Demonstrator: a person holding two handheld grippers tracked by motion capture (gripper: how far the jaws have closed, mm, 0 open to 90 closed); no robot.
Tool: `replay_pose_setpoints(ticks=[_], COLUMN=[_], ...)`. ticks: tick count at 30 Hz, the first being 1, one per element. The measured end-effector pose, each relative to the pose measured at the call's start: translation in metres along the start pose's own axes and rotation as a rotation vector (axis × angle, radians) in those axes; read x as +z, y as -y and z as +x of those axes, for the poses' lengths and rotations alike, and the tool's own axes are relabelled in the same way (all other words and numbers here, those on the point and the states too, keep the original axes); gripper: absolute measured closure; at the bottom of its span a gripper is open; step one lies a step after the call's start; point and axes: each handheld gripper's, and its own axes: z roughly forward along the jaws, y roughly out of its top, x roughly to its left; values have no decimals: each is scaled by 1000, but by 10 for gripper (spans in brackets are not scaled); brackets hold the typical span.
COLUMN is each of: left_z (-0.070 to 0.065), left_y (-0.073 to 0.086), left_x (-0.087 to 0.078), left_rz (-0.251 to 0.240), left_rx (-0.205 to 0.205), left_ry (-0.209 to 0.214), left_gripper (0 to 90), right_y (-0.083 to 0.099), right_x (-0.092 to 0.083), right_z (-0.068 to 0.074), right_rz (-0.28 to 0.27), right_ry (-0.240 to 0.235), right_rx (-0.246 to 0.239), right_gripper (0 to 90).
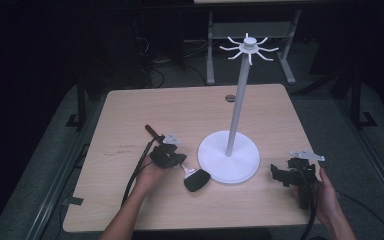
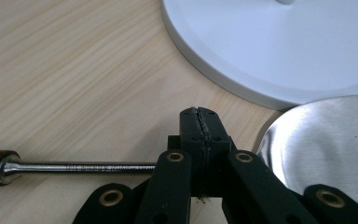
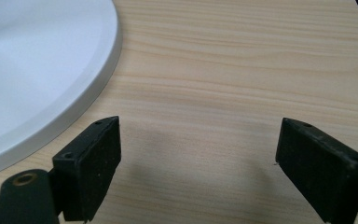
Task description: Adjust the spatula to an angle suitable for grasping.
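From the high view, a pale wooden table [image 1: 130,120] carries a white stand [image 1: 229,155] with a round base, a tall post and a ring of hooks at the top. The left gripper [image 1: 169,156] sits just left of the base, held in the person's left hand [image 1: 147,176]. A ladle [image 1: 196,179] lies under it, its dark bowl next to the base and its wooden handle end pointing away to the far left. The right gripper [image 1: 280,175] rests near the table's right edge, well apart from the ladle, in the right hand [image 1: 325,197].

In the left gripper view, the jaws are pressed together on the ladle's [image 2: 74,167] thin metal shaft, with the brown handle end at the left and the shiny bowl at the right, beside the stand's base [image 2: 279,51].

In the right gripper view, the jaws stand wide apart over bare table [image 3: 242,70], the stand's base [image 3: 37,65] to the left.
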Motion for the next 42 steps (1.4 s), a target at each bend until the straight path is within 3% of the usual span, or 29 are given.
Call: replay_pose_setpoints(ticks=[16, 35, 42], left_z=[0, 2, 5], left_y=[3, 18, 24], left_x=[-4, -21, -29], left_rz=[32, 82, 79], left_rx=[8, 4, -12], left_ry=[-5, -26, -35], left_gripper=[900, 900, 900], right_y=[0, 1, 1], right_x=[0, 0, 0], right_z=[-2, -2, -1], right_rz=[-1, 1, 2], right_ry=[6, 6, 9], right_rx=[9, 6, 5], right_gripper=[134, 134, 134])
